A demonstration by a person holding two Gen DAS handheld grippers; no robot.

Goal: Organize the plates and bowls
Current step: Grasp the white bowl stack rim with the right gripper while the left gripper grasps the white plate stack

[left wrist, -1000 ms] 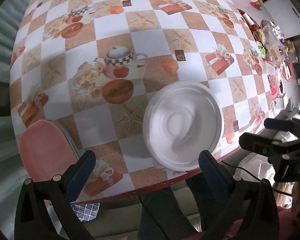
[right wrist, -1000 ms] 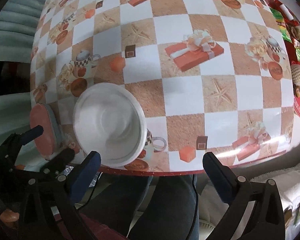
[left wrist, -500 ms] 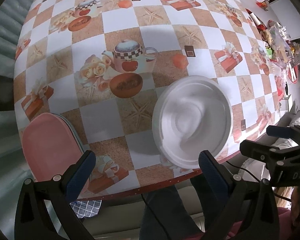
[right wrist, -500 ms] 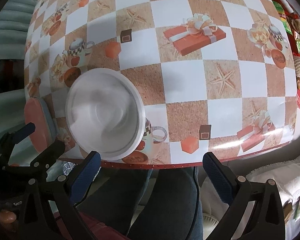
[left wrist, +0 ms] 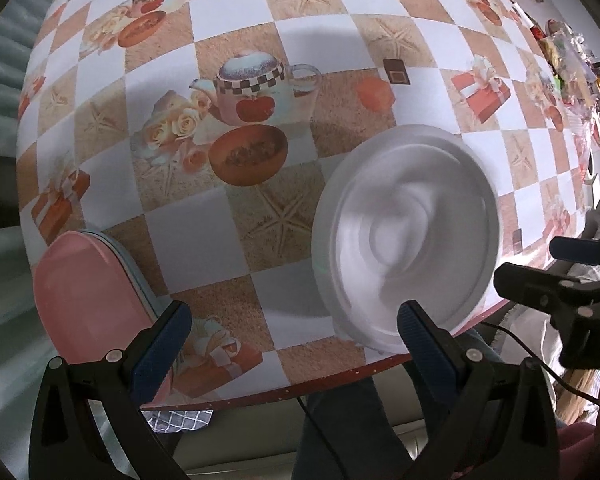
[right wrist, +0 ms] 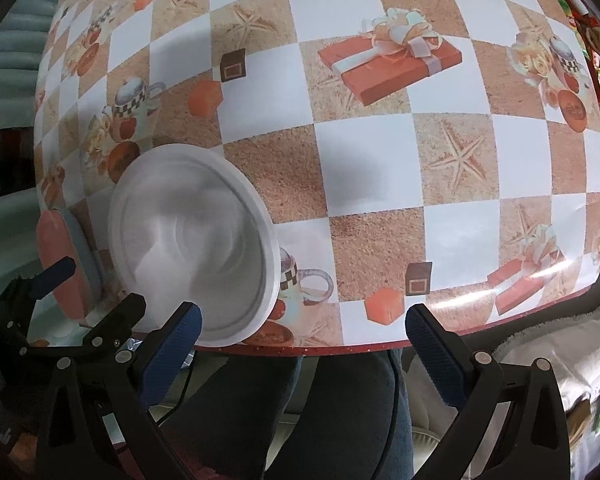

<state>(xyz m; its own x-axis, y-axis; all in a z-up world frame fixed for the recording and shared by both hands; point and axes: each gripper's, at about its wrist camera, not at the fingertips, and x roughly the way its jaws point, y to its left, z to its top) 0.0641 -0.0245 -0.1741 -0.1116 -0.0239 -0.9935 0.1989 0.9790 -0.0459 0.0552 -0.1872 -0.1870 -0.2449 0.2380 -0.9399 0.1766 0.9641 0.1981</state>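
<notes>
A white bowl (left wrist: 408, 236) stands near the table's front edge; it also shows in the right wrist view (right wrist: 192, 248). A pink plate on a grey-blue one (left wrist: 88, 300) lies at the front left corner, also seen in the right wrist view (right wrist: 60, 264). My left gripper (left wrist: 292, 332) is open and empty, low over the front edge between the plates and the bowl. My right gripper (right wrist: 300, 332) is open and empty, just right of the bowl, its left finger (right wrist: 172, 340) near the bowl's rim.
The table (left wrist: 220, 240) has a checkered cloth printed with teapots, gifts and starfish. Cluttered items (left wrist: 572, 64) sit at the far right end. The person's legs (right wrist: 340, 412) are below the table's front edge. The right gripper shows in the left wrist view (left wrist: 560, 276).
Both grippers have moved forward and closer to the table; the bowl and plates look larger. Both stay open and nothing on the table has moved.
</notes>
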